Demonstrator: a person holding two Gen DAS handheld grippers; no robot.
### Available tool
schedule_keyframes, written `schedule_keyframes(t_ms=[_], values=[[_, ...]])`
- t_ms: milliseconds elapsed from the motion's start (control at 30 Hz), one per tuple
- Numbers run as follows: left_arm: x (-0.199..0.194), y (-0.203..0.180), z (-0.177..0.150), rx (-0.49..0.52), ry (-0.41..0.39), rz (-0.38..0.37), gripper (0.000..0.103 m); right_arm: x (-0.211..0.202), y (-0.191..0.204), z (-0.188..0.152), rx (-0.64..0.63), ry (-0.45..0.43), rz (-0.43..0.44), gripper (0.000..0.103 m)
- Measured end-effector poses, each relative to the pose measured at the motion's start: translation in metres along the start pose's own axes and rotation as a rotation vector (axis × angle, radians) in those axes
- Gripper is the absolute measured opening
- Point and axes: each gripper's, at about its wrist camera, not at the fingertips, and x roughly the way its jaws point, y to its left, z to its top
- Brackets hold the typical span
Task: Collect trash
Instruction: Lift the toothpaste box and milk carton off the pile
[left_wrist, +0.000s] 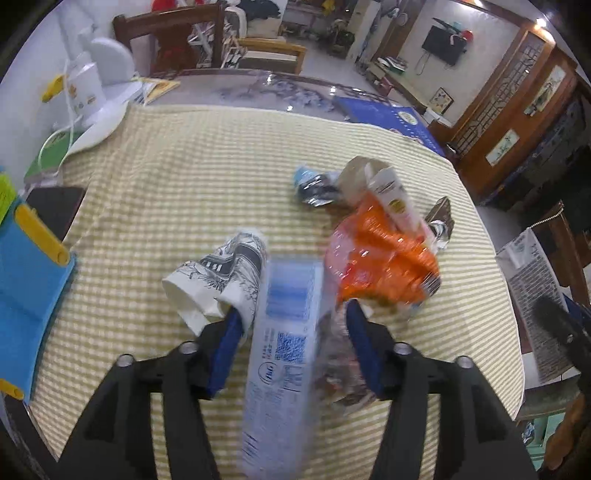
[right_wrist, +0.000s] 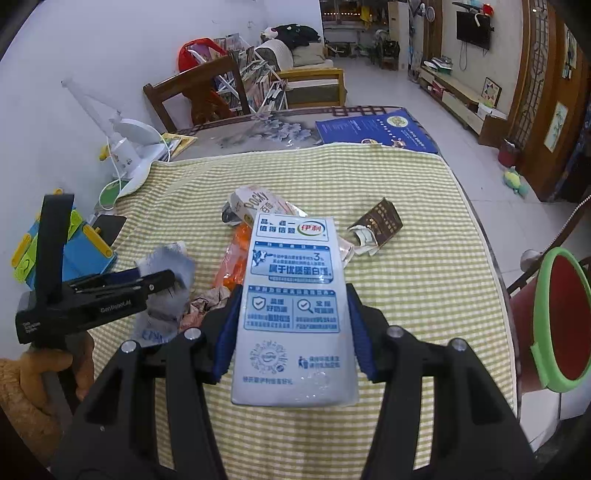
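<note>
- The right gripper (right_wrist: 291, 325) has its blue fingers (right_wrist: 227, 332) pressed against both long sides of a flattened white-and-blue milk carton (right_wrist: 293, 295), holding it up over the near part of the tabletop (right_wrist: 424, 258), which is covered by a yellow-checked cloth.
- In the left wrist view, the left gripper (left_wrist: 293, 350) has its fingers (left_wrist: 225, 354) spread apart; a blurred blue-and-white box (left_wrist: 282, 354) lies between them, and neither pad presses on it.
- A crumpled white paper cup with a black drawing (left_wrist: 218, 280) lies just beside the left finger tip.
- An orange snack wrapper (left_wrist: 384, 266) lies near the middle of the tabletop, touching a pale Pocky box (left_wrist: 391, 199).
- A dark brown packet (right_wrist: 380, 221) lies towards the right edge, apart from the pile.
- A crumpled silver-and-blue wrapper (left_wrist: 314, 184) sits behind the orange one.
- A red bin with a green rim (right_wrist: 557, 321) stands off the right edge.
</note>
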Motion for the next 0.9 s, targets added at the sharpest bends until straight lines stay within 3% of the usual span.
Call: schedule_keyframes(t_ms=[533, 633, 700, 900], values=[[0.023, 0.033, -0.053, -0.040, 0.152, 0.080, 0.069, 0.003, 0.007, -0.012, -0.001, 0.035, 0.025, 0.052], [0.031, 0.027, -0.059, -0.009, 0.179, 0.089, 0.067, 0.003, 0.010, -0.014, -0.007, 0.039, 0.028, 0.052], [0.036, 0.024, -0.065, -0.007, 0.204, 0.089, 0.051, 0.003, 0.011, -0.016, -0.008, 0.041, 0.029, 0.052], [0.015, 0.018, -0.073, -0.026, 0.148, 0.077, 0.048, -0.005, 0.009, -0.017, 0.000, 0.019, 0.029, 0.052]])
